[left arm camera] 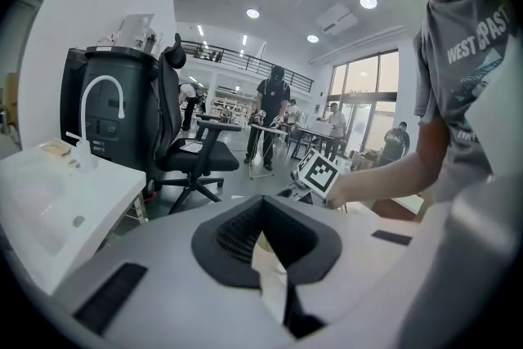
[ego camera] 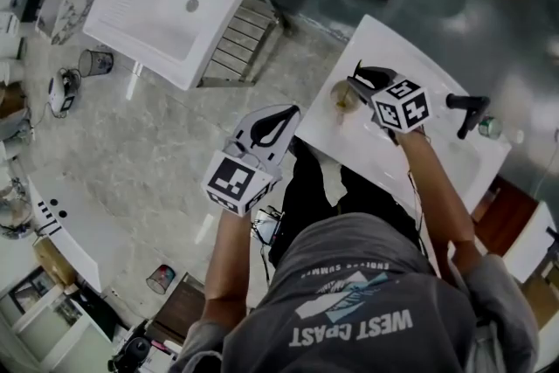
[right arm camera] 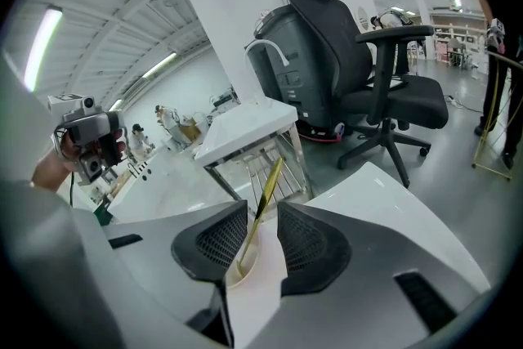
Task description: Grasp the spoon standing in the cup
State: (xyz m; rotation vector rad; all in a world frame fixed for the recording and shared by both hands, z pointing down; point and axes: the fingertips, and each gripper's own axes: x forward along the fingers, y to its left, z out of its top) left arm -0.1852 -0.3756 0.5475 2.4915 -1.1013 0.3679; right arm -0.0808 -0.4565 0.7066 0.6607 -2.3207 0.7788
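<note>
My right tongs (right arm camera: 261,210) gape wide, holding nothing, pads either side of the one slim golden spoon (right arm camera: 270,184) standing in the single pale round cup (right arm camera: 249,267) on the white basin top (right arm camera: 392,200), handle leaning up and rightward, while my left tongs (left arm camera: 261,217) are closed and empty

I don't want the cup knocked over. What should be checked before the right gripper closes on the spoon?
1. Right gripper jaws apart: ok.
2. Spoon handle between the jaws: ok, no pad presses on it yet.
3. Spoon standing in the cup: ok, it leans.
4. Pads free of the cup rim: cannot tell, the left pad sits very near it.
5. Left gripper shut and away from the cup: ok.
</note>
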